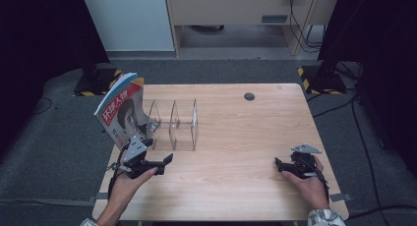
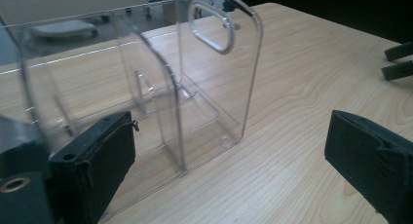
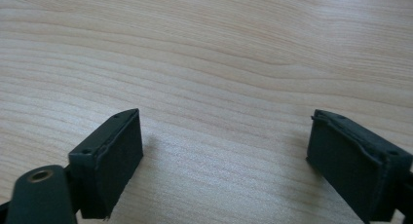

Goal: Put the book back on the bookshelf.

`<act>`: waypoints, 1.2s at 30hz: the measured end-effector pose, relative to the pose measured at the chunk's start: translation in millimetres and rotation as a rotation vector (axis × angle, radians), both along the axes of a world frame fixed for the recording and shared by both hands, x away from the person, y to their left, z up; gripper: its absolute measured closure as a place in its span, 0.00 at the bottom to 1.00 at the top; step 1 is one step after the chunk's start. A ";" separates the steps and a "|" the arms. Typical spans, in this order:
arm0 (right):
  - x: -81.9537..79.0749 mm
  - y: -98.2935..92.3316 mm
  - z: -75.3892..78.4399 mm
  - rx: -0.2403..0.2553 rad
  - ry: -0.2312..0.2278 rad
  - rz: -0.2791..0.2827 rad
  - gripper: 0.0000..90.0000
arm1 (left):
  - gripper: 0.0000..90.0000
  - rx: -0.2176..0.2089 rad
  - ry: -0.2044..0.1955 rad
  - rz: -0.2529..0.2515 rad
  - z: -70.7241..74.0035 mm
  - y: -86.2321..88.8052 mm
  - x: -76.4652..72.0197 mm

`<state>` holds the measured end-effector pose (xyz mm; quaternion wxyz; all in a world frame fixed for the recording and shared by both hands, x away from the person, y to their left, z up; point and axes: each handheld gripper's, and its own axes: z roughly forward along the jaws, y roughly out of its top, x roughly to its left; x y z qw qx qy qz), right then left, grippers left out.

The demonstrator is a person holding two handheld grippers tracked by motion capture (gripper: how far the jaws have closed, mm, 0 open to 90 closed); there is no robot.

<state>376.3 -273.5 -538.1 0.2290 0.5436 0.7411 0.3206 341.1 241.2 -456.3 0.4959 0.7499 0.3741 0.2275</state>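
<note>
A clear acrylic rack [image 1: 173, 124] with upright dividers stands on the left half of the wooden table [image 1: 236, 132]. A magazine [image 1: 120, 108] with a red and white cover leans tilted in the rack's leftmost slot. My left gripper [image 1: 157, 155] sits just in front of the rack, open with nothing between its pads. In the left gripper view its jaws [image 2: 229, 136] stand wide apart, the left one before the rack [image 2: 195, 87] and the right one over bare wood. My right gripper [image 1: 281, 167] rests low near the table's front right, open [image 3: 224, 131] over bare wood.
A small dark round grommet [image 1: 249, 96] sits in the tabletop at the back. Black stands with yellow-striped bases [image 1: 314, 78] and cables lie on the floor beyond the table. The right gripper's jaws [image 2: 397, 61] show far off in the left gripper view.
</note>
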 end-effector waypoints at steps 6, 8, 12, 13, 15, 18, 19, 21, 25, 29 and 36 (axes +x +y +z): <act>1.8 1.6 -1.1 -0.010 0.006 0.004 0.07 | 0.04 0.024 0.021 -0.030 -4.7 -17.7 13.3; 1.9 1.8 -1.1 -0.012 0.009 0.006 0.06 | 0.04 0.039 0.023 -0.040 -5.8 -22.8 16.2; 1.9 1.9 -1.0 -0.013 0.011 0.007 0.06 | 0.04 0.047 0.035 -0.059 -8.9 -31.8 16.9; 1.6 1.8 -1.0 -0.013 0.010 0.010 0.06 | 0.04 0.062 0.039 -0.072 -9.9 -38.2 15.6; 1.6 1.8 -1.0 -0.013 0.010 0.010 0.06 | 0.04 0.062 0.038 -0.083 -10.1 -41.1 14.7; 1.6 1.8 -1.0 -0.013 0.011 0.010 0.05 | 0.04 0.071 0.044 -0.110 -12.1 -52.1 14.2; 1.6 1.8 -1.0 -0.013 0.011 0.010 0.05 | 0.04 0.071 0.044 -0.110 -12.1 -52.1 14.2; 1.7 1.6 -1.0 -0.013 0.011 0.009 0.06 | 0.04 0.074 0.053 -0.119 -13.5 -57.5 14.2; 1.7 1.7 -1.1 -0.012 0.010 0.007 0.06 | 0.04 0.076 0.055 -0.146 -14.9 -70.3 15.4; 1.7 1.7 -1.1 -0.012 0.010 0.007 0.06 | 0.04 0.096 0.065 -0.172 -18.2 -87.1 19.1; 1.4 1.7 -1.1 -0.010 0.011 0.008 0.06 | 0.05 0.116 0.093 -0.200 -25.8 -105.3 24.8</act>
